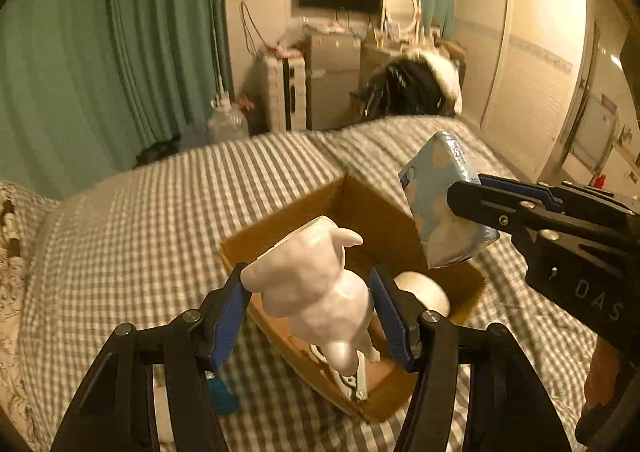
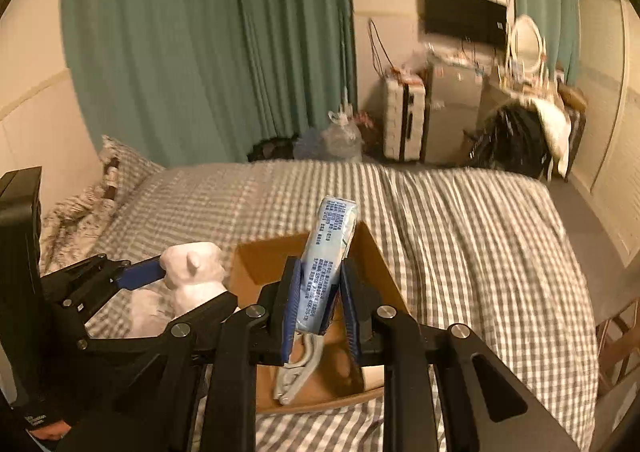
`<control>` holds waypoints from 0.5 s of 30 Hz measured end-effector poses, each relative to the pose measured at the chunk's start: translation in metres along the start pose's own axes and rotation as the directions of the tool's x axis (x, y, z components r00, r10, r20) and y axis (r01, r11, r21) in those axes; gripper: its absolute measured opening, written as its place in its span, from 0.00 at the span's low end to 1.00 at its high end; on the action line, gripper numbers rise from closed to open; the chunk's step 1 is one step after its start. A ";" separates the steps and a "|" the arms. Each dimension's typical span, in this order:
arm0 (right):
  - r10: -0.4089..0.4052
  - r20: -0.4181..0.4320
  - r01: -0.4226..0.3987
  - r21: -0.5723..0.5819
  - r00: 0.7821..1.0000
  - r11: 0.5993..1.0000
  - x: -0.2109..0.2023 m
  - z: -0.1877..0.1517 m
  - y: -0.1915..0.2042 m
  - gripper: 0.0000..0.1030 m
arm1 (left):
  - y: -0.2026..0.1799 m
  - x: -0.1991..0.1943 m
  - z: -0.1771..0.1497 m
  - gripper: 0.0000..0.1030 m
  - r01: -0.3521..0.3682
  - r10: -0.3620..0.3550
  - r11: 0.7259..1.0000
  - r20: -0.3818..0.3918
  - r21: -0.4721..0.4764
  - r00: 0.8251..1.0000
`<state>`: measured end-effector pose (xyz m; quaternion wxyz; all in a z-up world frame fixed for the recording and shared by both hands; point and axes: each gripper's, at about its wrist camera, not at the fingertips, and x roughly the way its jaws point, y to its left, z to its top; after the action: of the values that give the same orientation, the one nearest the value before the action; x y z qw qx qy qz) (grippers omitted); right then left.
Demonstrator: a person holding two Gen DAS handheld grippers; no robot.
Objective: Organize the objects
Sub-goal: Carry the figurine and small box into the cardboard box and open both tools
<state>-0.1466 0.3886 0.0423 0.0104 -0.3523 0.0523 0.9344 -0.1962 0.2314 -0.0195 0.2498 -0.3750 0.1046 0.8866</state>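
Observation:
An open cardboard box point(image 1: 372, 212) point(image 2: 256, 264) lies on the checked bed. My left gripper point(image 1: 308, 304) is shut on a white animal figurine point(image 1: 316, 288) and holds it above the box's near side; the figurine also shows in the right wrist view point(image 2: 192, 272). My right gripper point(image 2: 322, 304) is shut on a pale blue tissue pack point(image 2: 326, 260) and holds it above the box; the pack also shows in the left wrist view point(image 1: 440, 196). Inside the box lie a white clip point(image 1: 352, 380) point(image 2: 296, 368) and a white round object point(image 1: 424, 290).
The grey-and-white checked bed cover point(image 1: 160, 236) point(image 2: 480, 236) surrounds the box. A small blue object point(image 1: 222, 392) lies on the bed near the left gripper. Green curtains point(image 2: 200, 44), a suitcase point(image 2: 402, 118), a dresser with mirror point(image 1: 400, 8) and a wardrobe point(image 1: 520, 44) stand beyond the bed.

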 end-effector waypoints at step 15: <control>-0.053 -0.033 0.055 0.058 0.998 0.997 0.032 -0.013 -0.023 0.48 | -0.001 0.021 -0.008 0.91 -0.022 0.022 1.000 -0.017 0.003 1.000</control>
<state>-0.1613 0.4099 0.0095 0.0452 -0.3677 0.0705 0.9262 -0.2035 0.2370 -0.0406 0.2395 -0.3808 0.1123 0.8860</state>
